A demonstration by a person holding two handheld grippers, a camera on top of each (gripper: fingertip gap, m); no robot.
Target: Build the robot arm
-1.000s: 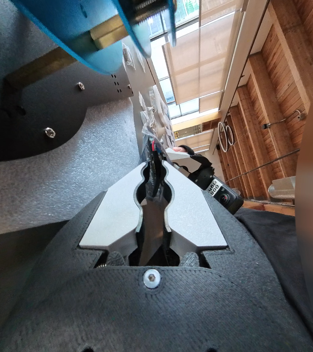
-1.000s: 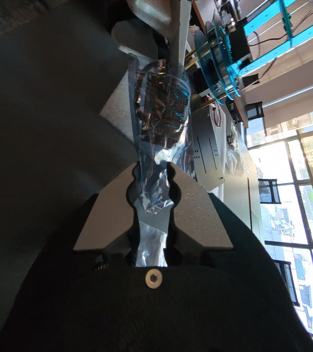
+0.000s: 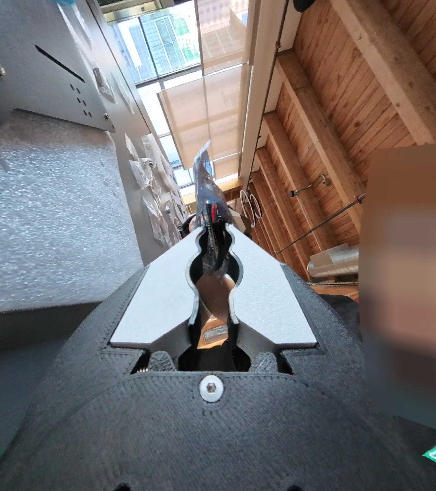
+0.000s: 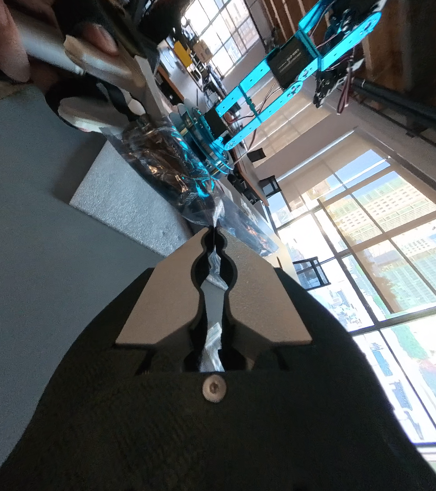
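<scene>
A grey foam sheet (image 3: 46, 212) fills the left of the left view, a blue arm (image 4: 278, 87) the top of the right view. Mid-frame hangs a clear bag (image 4: 169, 170) of dark parts — both grippers clamp it: the right gripper (image 4: 215, 232) on its thin edge, the left gripper (image 3: 214, 233) on its other end.

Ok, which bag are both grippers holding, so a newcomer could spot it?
Start at the blue robot arm above the foam sheet. In front hangs the clear plastic bag, stretched between the right gripper and left gripper. Unlike the flat packets on the table, it holds dark wired electronics.
</scene>
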